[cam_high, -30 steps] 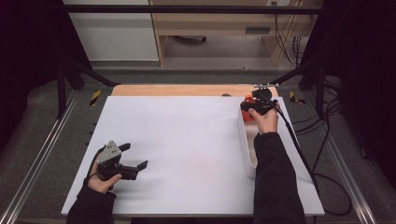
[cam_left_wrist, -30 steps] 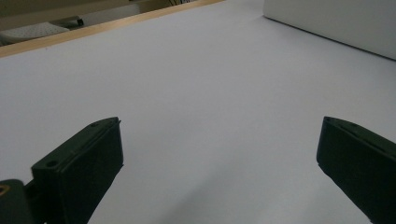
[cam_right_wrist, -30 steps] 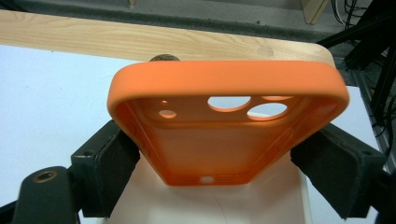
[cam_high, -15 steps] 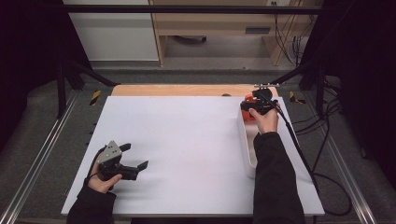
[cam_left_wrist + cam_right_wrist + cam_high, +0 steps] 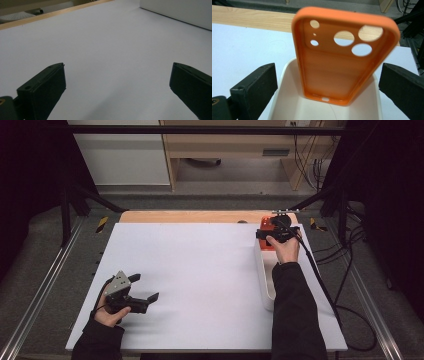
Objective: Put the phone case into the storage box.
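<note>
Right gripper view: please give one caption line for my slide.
Orange phone case stands in the white bin, between just-opened right tongs.

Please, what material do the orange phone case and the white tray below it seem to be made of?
The orange phone case looks like soft silicone or rubbery plastic: matte, with rounded edges, a finely textured inside and clean camera cut-outs. The white tray looks like hard plastic, possibly glazed ceramic: a smooth wall with a soft sheen and a thick rounded rim. The look alone does not settle either one.
</note>
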{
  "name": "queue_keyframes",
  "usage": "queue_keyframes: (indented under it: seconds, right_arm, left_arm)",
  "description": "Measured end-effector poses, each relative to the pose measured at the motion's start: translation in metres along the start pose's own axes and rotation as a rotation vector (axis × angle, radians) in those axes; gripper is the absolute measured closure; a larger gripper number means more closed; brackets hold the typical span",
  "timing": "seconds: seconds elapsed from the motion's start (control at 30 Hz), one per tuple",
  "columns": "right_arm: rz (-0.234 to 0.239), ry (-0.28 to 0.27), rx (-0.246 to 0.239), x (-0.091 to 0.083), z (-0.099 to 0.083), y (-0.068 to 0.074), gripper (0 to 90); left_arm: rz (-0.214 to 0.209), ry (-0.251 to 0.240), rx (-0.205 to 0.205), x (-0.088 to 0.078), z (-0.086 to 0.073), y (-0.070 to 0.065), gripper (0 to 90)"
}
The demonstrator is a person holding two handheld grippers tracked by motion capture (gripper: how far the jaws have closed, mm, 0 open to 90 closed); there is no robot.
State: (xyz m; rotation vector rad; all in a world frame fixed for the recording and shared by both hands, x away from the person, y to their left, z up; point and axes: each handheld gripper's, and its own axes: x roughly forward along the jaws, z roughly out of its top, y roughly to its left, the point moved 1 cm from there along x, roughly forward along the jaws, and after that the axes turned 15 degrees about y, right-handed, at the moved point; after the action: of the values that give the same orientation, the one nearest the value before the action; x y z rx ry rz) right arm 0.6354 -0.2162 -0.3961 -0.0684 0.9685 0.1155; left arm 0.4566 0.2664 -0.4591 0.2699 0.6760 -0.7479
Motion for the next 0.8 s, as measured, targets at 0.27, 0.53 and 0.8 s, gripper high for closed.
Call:
queue_keyframes:
  seconds: [0.27, 0.53, 0.8]
  right_arm:
    - [0.008, -0.019, -0.006, -0.010, 0.000, -0.003, 1.4]
    - [0.029, -0.033, -0.024, -0.024, -0.004, -0.004, 1.0]
    - [0.094, -0.084, -0.066, -0.048, -0.012, 0.001, 0.8]
  left_arm:
    - [-0.001, 0.000, 0.003, 0.000, 0.000, -0.001, 0.0]
    - [-0.002, 0.004, 0.003, 0.001, 0.000, -0.001, 0.0]
    - [-0.003, 0.007, 0.008, 0.001, 0.000, -0.002, 0.0]
